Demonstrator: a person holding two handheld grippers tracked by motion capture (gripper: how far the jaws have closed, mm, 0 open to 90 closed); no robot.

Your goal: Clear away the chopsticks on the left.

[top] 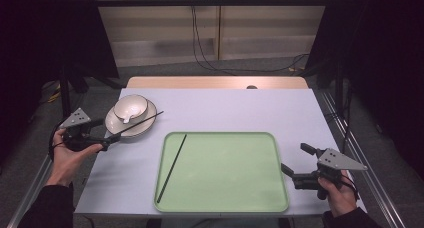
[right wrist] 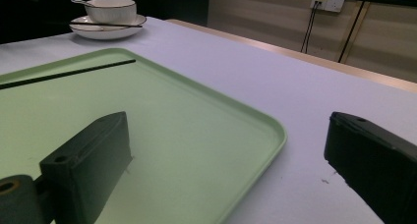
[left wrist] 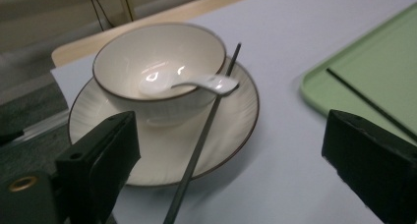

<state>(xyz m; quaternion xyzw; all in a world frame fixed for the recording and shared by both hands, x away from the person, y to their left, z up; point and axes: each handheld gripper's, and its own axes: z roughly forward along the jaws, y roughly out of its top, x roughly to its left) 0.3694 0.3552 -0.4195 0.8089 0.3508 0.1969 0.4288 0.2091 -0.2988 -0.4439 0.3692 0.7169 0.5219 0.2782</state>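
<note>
Chopstick (left wrist: pixel 199 145) number two lies propped across the plate (left wrist: pixel 236 121), leaning past the bowl (left wrist: pixel 147 57), near end reaching off the rim toward my left claw (left wrist: pixel 226 155); its twin (top: pixel 171 168) already lies in the green tray (top: pixel 280 198). My left claw stands wide, nothing between the jaws, the stick's near end just ahead of them. I judge it thin, stiff, light and slick, apt to roll or pivot, so I'd pinch the overhanging end squarely, clear of the fragile china and the spoon (left wrist: pixel 196 82). My right claw (top: pixel 295 164) waits wide and empty beside the tray on the desk (top: pixel 240 108). No writing or labels readable anywhere.
</note>
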